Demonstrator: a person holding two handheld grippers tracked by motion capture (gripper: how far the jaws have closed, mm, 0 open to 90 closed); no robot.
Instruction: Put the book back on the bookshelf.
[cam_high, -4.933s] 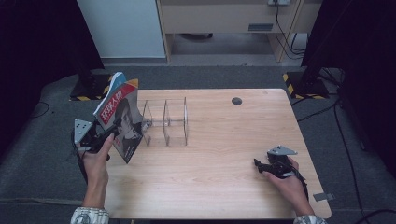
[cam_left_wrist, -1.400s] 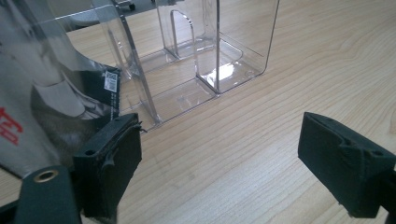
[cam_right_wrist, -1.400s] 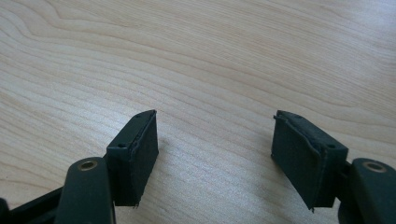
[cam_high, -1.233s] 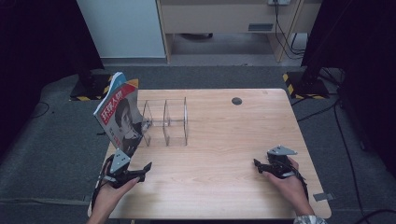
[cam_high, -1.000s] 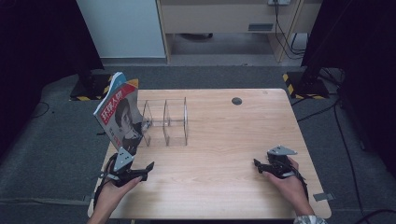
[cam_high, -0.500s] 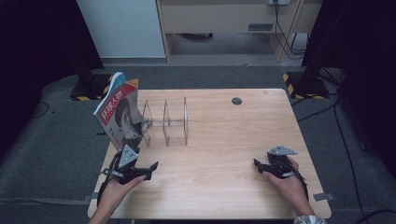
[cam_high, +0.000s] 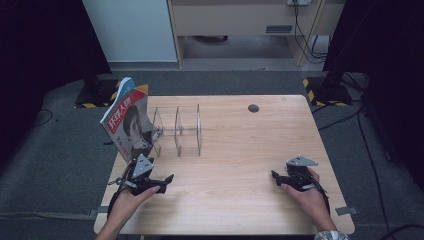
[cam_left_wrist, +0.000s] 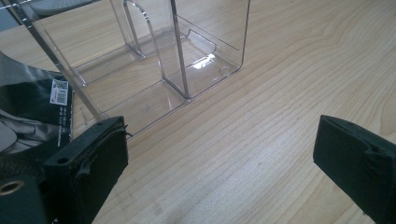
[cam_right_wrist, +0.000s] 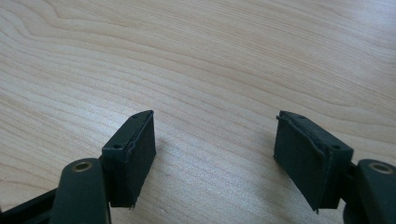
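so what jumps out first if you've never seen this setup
The colourful magazine with a face on its cover stands tilted in the left end of the clear acrylic divider rack, near the pale wooden table's left edge. The left gripper and right gripper both rest open and empty near the front edge.

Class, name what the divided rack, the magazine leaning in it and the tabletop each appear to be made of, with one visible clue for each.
Rack: clear, glossy plastic, probably acrylic; the table grain shows through it and its edges glint.
Magazine: printed paper with a seemingly glossy cover; thin pages, colour portrait and lettering.
Tabletop: pale wood or wood-look laminate, matte; long grain lines show, but which one is unclear.
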